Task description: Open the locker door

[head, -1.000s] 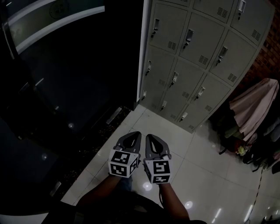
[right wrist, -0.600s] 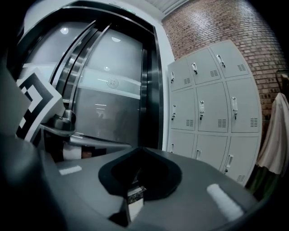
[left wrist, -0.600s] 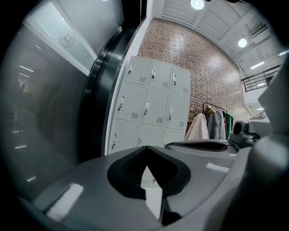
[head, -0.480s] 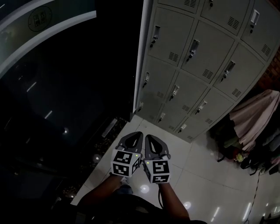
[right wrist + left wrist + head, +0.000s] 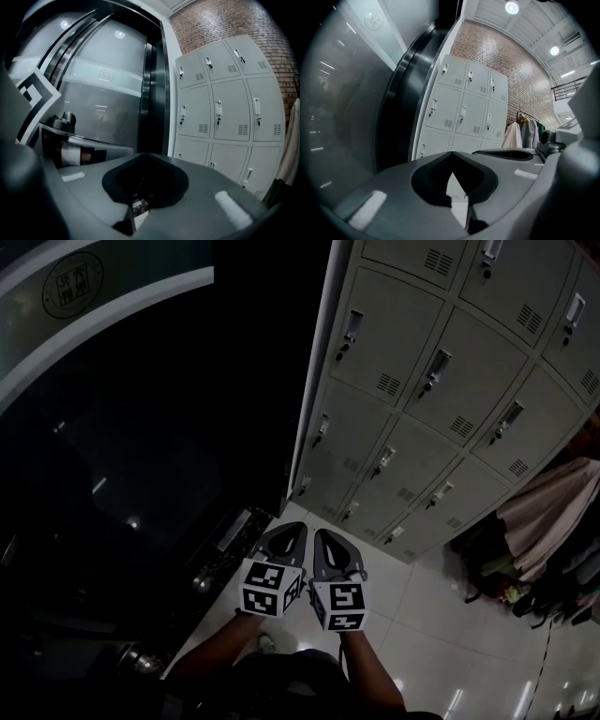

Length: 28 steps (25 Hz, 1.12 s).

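The bank of grey lockers (image 5: 441, 381) stands upright ahead of both tools and off to their right, with every door shut. Each door carries a small latch (image 5: 349, 329) near its left edge, its long axis running up and down. My guess from that is that the doors hinge on the right and swing out toward the person. The task names no particular door, and nothing here shows which one is meant.

The left tool (image 5: 284, 542) and the right tool (image 5: 330, 549) are held side by side, just beside each other, pointing roughly level over the tiled floor (image 5: 422, 615). Both are well apart from the lockers. Each has its jaws pressed together at the tips with nothing between them.

Seen along the left tool, the lockers sit almost straight ahead. Seen along the right tool, they fill the side to its right. The right tool is on the locker side of the pair, so I judge it slightly nearer and better placed to reach a latch. Its jaws would have to spread before taking hold of one.

A dark glass wall (image 5: 141, 427) lies to the left of the tools. Hanging clothes (image 5: 548, 512) are further right, past the lockers.
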Tool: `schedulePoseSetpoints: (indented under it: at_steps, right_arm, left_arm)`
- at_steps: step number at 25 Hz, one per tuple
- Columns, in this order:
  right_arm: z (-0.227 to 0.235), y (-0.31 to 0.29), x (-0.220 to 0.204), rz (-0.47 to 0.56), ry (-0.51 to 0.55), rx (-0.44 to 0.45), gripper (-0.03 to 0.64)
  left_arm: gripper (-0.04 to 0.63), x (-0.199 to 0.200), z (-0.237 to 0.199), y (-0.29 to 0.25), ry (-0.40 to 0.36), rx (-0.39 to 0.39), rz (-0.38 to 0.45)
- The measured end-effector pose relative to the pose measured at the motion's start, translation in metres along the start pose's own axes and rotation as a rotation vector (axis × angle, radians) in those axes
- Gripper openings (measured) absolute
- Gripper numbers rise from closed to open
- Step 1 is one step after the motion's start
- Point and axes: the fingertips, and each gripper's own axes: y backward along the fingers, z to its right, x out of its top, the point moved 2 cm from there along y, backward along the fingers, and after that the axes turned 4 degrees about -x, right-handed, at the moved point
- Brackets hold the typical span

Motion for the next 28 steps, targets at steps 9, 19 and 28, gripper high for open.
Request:
schedulePoseSetpoints:
  at_steps: [9,19,28]
  right_arm:
    - [0.022,-0.049,0.006,0.025,0.001,-0.019,0.005]
    - [0.065,-0.153,0.0,0.081,-0.003,0.0,0.005]
    - [0.115,-0.259,-0.026,0.082,-0.026,0.007,0.005]
  left_arm:
    - [0.005,0.013,-0.026,-0.039,-0.003,-0.018,0.011]
    - [0.005,0.028,-0.08,-0.123,-0.019,0.011,0.054]
    - [0.005,0.025,-0.133,-0.222,-0.024,0.021,0.053]
